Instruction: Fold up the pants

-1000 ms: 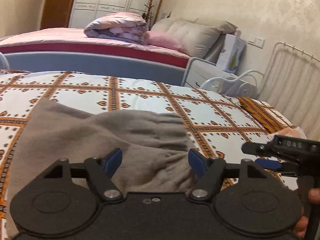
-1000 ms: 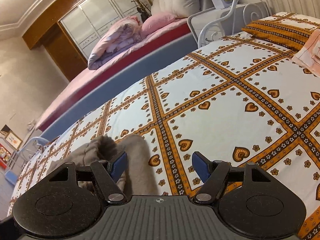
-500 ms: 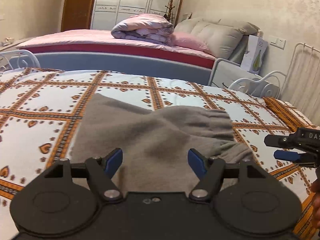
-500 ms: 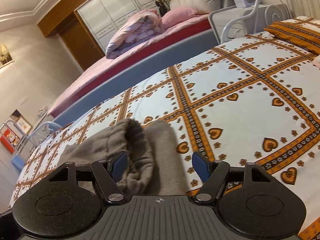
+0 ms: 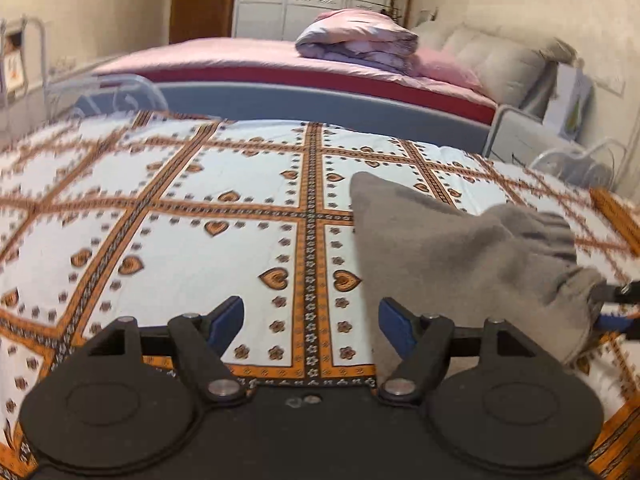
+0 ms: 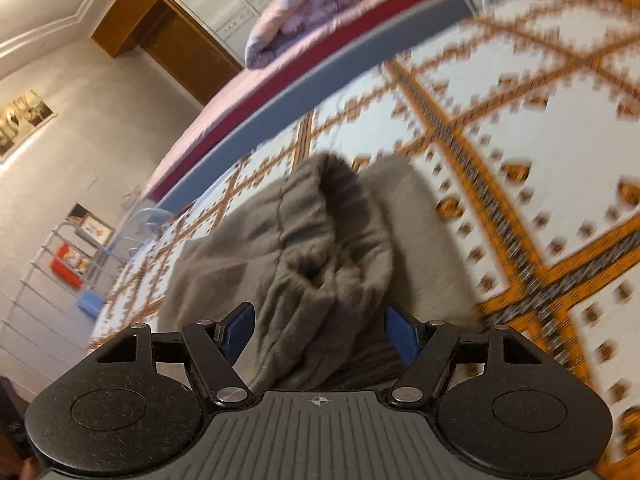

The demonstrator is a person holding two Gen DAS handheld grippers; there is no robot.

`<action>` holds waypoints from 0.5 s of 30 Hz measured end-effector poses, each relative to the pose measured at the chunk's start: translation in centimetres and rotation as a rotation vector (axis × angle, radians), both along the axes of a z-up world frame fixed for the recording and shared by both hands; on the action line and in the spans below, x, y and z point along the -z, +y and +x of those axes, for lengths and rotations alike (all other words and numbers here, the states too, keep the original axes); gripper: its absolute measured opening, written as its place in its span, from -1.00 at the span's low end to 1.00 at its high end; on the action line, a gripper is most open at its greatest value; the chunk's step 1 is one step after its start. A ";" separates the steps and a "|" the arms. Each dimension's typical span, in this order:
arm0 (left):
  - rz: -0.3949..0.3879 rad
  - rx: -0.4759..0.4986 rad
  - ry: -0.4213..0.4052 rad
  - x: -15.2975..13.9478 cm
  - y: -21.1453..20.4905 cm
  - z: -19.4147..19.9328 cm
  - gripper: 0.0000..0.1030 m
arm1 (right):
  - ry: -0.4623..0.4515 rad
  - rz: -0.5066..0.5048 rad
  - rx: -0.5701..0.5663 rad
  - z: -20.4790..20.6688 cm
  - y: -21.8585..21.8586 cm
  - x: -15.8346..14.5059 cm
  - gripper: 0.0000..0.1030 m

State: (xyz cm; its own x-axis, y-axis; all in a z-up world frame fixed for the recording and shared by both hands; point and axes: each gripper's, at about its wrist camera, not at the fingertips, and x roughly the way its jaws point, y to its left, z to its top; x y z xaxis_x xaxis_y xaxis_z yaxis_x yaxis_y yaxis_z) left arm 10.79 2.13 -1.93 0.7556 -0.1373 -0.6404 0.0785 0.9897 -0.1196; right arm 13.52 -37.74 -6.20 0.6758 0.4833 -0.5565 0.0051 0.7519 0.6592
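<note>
grey fleece pants [image 5: 460, 248] are lying bunched on the orange-patterned white bedspread [image 5: 200, 240], right of the open, empty left gripper [image 5: 311, 320]; the open right gripper [image 6: 319, 332] is straddling their gathered waistband [image 6: 340, 240].

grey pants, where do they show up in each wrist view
Left wrist view: the grey pants lie right of centre on the patterned bedspread, beside the left gripper.
Right wrist view: they fill the centre, bunched waistband between the open right gripper fingers.
Shared landmark: the folded pink quilt on the far bed, upper centre in both.
</note>
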 end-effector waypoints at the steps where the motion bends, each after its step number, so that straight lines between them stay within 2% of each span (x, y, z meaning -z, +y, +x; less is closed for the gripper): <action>1: 0.000 0.000 0.001 0.2 0.2 0.0 0.30 | 0.015 0.008 0.003 0.3 0.2 0.2 0.39; 3: 0.012 0.014 0.008 0.6 0.4 -0.2 0.33 | 0.036 0.017 0.017 0.9 0.9 0.5 0.38; 4: 0.017 0.020 0.016 0.9 0.5 -0.3 0.33 | 0.042 0.027 0.014 1.4 1.3 0.7 0.27; 5: 0.019 0.027 0.025 1.0 0.5 -0.4 0.33 | 0.042 0.022 0.012 1.8 1.8 0.6 -0.01; 6: 0.019 0.032 0.031 1.1 0.5 -0.5 0.33 | 0.041 -0.014 0.005 2.3 2.6 0.4 -0.13; 7: 0.014 0.043 0.035 1.2 0.5 -0.8 0.33 | 0.015 -0.048 0.001 2.5 3.2 -0.1 -0.18; 9: 0.002 0.075 0.036 1.4 0.0 -1.5 0.34 | -0.118 -0.089 -0.021 2.0 4.6 -2.6 -0.20; 12: 0.035 0.142 0.033 2.0 -1.9 -2.9 0.34 | -0.312 -0.077 -0.013 0.6 5.5 -6.4 -0.21; 14: 0.028 0.160 0.032 2.5 -2.7 -3.3 0.34 | -0.360 -0.059 0.035 0.1 4.6 -7.2 -0.21; 15: 0.031 0.165 0.033 2.7 -3.1 -3.4 0.35 | -0.345 -0.085 0.066 0.1 4.1 -6.8 -0.22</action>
